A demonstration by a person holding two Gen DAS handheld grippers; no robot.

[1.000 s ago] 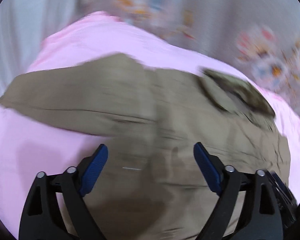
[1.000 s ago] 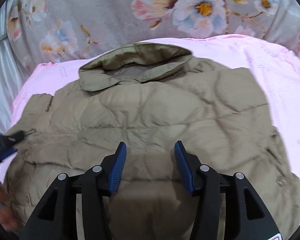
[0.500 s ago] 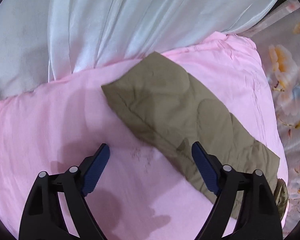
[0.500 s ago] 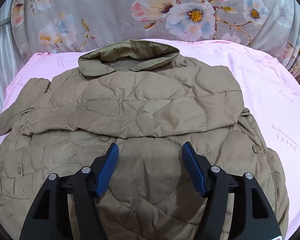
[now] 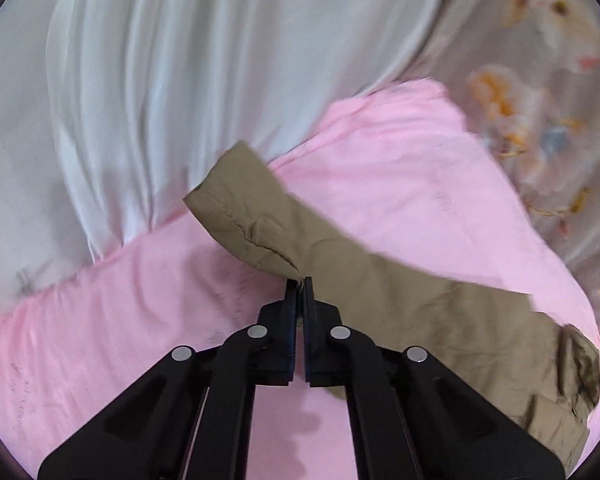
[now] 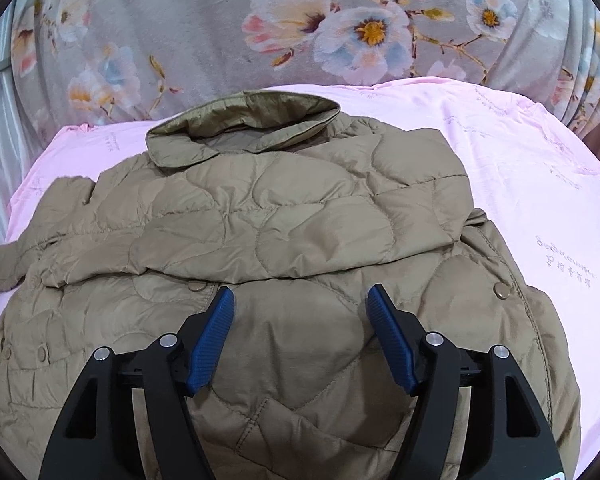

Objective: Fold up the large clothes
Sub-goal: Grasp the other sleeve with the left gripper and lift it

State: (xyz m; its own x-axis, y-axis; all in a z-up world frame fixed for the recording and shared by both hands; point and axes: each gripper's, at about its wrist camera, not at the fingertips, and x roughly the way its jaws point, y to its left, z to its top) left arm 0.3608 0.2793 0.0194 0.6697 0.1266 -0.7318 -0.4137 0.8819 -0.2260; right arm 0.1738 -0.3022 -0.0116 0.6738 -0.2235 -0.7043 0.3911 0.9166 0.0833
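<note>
A tan quilted jacket point(image 6: 284, 240) lies on the pink bed sheet point(image 6: 540, 184), collar at the far side, one sleeve folded across its chest. My right gripper point(image 6: 300, 300) is open and empty, hovering over the jacket's lower front. In the left wrist view the jacket's other sleeve point(image 5: 340, 252) stretches out over the pink sheet point(image 5: 120, 320) toward the left edge of the bed. My left gripper point(image 5: 299, 280) is shut on the sleeve's lower edge, near the cuff.
A grey floral cover point(image 6: 300, 28) rises behind the bed's far side. A white pleated curtain point(image 5: 160, 80) hangs just past the sheet's left edge, close behind the sleeve cuff. Snap buttons point(image 6: 502, 290) dot the jacket front.
My left gripper swung left from the jacket body to the outstretched sleeve and closed on its edge. My right gripper pulled back slightly and widened a little.
</note>
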